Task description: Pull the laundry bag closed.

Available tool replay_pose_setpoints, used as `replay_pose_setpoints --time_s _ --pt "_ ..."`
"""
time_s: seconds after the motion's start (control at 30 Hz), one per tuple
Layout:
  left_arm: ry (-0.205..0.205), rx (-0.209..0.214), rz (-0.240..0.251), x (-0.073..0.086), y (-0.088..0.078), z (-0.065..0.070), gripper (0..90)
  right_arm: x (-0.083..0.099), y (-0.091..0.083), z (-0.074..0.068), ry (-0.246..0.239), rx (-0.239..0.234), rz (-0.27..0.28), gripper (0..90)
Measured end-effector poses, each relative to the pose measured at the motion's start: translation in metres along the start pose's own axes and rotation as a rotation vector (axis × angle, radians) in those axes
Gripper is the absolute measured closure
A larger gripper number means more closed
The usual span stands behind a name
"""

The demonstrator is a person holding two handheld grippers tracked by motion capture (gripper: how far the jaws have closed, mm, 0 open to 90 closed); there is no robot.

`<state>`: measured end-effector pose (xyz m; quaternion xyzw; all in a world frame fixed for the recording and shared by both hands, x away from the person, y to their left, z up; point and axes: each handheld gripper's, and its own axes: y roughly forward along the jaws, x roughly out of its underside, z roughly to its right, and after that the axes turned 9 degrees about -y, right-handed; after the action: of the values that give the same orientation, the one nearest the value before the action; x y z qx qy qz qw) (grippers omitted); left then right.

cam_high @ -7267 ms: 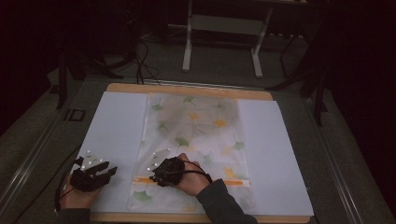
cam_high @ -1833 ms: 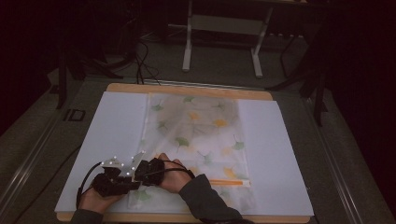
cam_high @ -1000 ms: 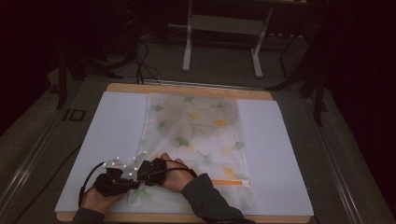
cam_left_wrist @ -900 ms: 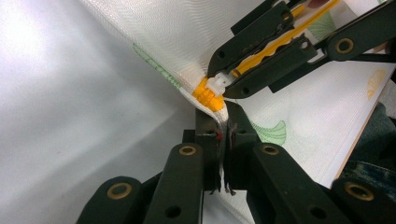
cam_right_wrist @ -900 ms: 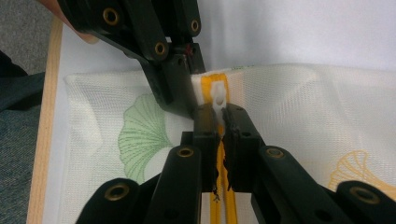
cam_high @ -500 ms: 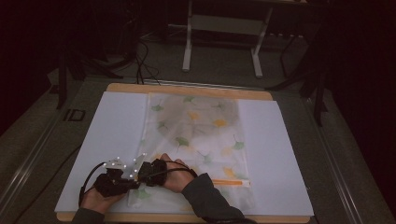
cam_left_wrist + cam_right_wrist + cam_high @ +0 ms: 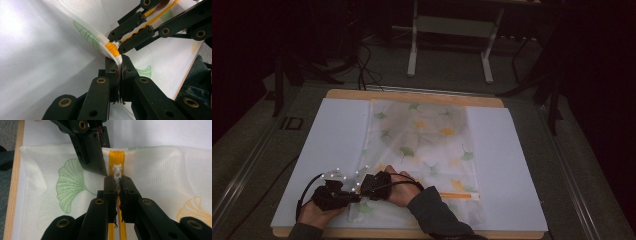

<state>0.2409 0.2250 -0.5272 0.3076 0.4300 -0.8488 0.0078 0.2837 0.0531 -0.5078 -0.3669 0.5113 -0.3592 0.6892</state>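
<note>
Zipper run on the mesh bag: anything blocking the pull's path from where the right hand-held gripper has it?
Nothing visible. The right hand-held gripper pinches the white zipper pull; the left hand-held gripper clamps the mesh bag at the zipper's end.

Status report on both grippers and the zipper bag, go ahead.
Left gripper shut on mesh bag corner by the zipper's end. Right gripper shut on white zipper pull. Nothing in the way.

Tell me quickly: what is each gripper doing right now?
Left gripper: closed on the mesh bag's corner by the zip end.
Right gripper: closed on the white zip pull.
</note>
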Motion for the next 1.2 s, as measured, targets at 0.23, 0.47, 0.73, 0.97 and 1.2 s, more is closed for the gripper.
replay_pose_setpoints --time_s 0.23,0.47,0.73,0.97,1.2 --pt "-0.008 0.011 0.012 0.0 -0.002 -0.001 87.5 0.0 0.0 -0.001 -0.009 0.008 -0.005 84.7" --pt "-0.013 0.017 0.023 0.0 -0.003 -0.002 87.6 0.002 0.001 -0.001 -0.008 0.014 -0.01 84.7" --pt "-0.011 0.024 0.023 0.001 -0.004 -0.002 87.7 0.007 0.0 -0.004 -0.009 0.021 -0.02 84.7" --pt "-0.017 0.029 0.031 0.001 -0.006 -0.003 87.6 0.01 -0.003 -0.005 -0.018 0.034 -0.033 84.7" --pt "-0.016 0.028 0.03 0.001 -0.005 -0.003 87.7 0.016 -0.006 -0.006 -0.006 0.033 -0.036 84.8"
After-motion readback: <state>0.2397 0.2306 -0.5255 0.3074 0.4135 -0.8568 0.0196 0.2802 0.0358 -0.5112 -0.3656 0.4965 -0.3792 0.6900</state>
